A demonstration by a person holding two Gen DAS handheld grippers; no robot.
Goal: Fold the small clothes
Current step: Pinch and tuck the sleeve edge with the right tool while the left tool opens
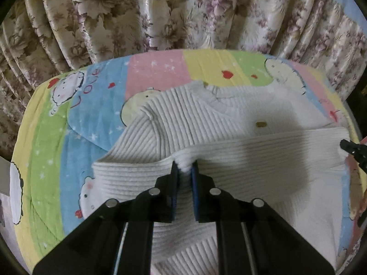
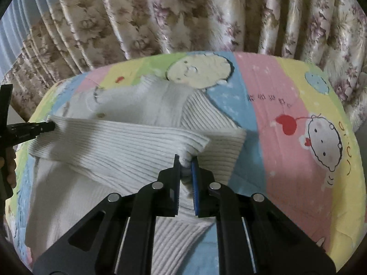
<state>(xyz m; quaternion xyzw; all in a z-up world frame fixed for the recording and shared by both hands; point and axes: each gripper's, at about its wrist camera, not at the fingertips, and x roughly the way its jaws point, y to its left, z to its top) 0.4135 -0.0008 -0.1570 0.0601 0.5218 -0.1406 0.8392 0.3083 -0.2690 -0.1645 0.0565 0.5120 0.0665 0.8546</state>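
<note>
- A small white ribbed knit sweater is laid on a pastel cartoon-print blanket, neck end toward the floral curtain; its lower part is lifted and doubled over toward the chest.
- The left gripper is closed narrow on a bunch of the knit at the fold edge; cloth is seen pinched between the blue pads.
- The right gripper is likewise clamped on the knit near the other end of the same edge; fingers narrow, fabric between them.
- Handling judged: light, soft, stretchy, limp; sagging between the two grips is to be expected, so the edge is best kept taut. Not fragile, not slippery; ribs give good bite.
- Hold points judged best: hem corners or side seams, thick ribbed edge, not the loose middle.
- A small tan button or patch is seen on the chest; no writing legible on it.
- Writing on the blanket: "Love" is read in the left view; small characters in the right view are too blurred to read.
- No brand label is visible.
</note>
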